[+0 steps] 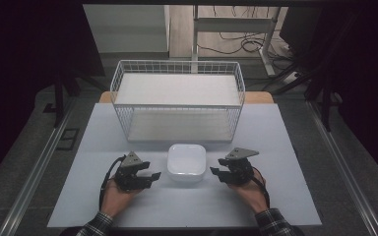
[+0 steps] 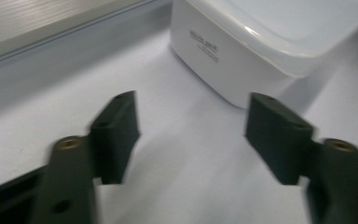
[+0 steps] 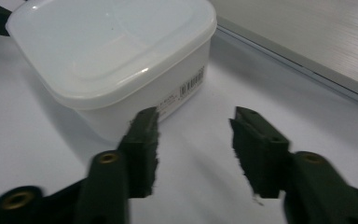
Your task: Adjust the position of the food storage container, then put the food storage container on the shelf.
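Observation:
A white lidded plastic container (image 1: 187, 162) sits on the white table, between my two grippers. To its left, my left gripper (image 1: 152, 177) is open with nothing between its jaws. In the left gripper view the container (image 2: 261, 42) lies ahead and to the right of the left gripper (image 2: 191, 128). To the right of the container, my right gripper (image 1: 215, 168) is open and empty too. In the right gripper view the container (image 3: 116, 56) sits ahead and to the left of the right gripper (image 3: 195, 140), its barcode label facing me.
A white wire basket (image 1: 177, 98) with two shelf levels stands behind the container. The table (image 1: 285, 196) ends at a front edge near the person's sleeves. Metal rails run along both sides of the table.

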A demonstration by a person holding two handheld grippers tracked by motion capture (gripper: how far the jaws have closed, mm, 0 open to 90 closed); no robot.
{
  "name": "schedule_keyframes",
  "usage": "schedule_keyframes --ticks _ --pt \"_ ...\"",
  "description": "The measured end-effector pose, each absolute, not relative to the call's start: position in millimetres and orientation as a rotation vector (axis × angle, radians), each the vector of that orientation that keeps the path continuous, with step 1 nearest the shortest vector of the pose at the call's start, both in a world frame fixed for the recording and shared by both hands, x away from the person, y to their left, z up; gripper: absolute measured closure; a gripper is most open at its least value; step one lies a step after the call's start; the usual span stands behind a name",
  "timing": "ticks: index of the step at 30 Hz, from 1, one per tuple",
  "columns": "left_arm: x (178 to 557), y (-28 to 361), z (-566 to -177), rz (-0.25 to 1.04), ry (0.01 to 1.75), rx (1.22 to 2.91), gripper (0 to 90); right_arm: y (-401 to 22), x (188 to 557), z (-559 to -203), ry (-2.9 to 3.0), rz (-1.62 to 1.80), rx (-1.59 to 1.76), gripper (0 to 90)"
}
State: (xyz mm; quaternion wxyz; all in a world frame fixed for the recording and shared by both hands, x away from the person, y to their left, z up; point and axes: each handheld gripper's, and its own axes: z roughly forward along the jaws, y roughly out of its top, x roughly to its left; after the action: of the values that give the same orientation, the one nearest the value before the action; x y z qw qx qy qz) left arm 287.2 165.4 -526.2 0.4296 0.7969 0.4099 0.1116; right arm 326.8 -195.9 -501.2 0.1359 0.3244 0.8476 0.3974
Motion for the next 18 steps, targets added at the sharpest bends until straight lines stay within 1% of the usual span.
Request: schedule_keyframes --ticks 1,2,4,5,6,7,11,14,16,18 --pt "287.2 165.4 -526.2 0.278 1.023 1.989 26.1 -195.9 326.8 -501.2 2.455 1.151 0.939 45.0" --pt "288.3 166.1 -526.3 0.267 1.015 1.983 26.1 -196.9 327.1 -501.6 2.453 1.153 0.936 40.4" --pt "288.8 165.5 -526.4 0.268 1.017 1.969 19.5 -197.5 327.9 -503.2 2.452 1.157 0.946 31.0" --pt "289.0 165.2 -526.3 0.272 1.015 1.973 16.6 -197.8 328.5 -504.0 2.452 1.154 0.951 27.8" --pt "289.1 164.9 -526.5 0.278 1.016 1.974 12.4 -198.7 330.2 -504.8 2.454 1.167 0.952 21.9" --pt "289.5 165.0 -526.8 0.286 1.016 1.973 12.4 -198.7 330.2 -504.8 2.454 1.167 0.952 21.9" --pt "290.5 165.9 -528.4 0.275 1.03 1.953 8.2 -200.0 332.1 -504.3 2.461 1.199 0.98 13.8" --pt "290.8 166.3 -528.6 0.272 1.019 1.941 7.8 -200.5 331.1 -501.1 2.454 1.205 0.967 9.9" --pt "291.6 164.9 -526.5 0.297 0.987 1.931 6.2 -201.5 331.5 -498.2 2.442 1.224 0.976 7.7" --pt "292.4 164.1 -525.0 0.297 0.985 1.936 6.5 -201.9 332.0 -496.6 2.438 1.231 0.983 7.3"
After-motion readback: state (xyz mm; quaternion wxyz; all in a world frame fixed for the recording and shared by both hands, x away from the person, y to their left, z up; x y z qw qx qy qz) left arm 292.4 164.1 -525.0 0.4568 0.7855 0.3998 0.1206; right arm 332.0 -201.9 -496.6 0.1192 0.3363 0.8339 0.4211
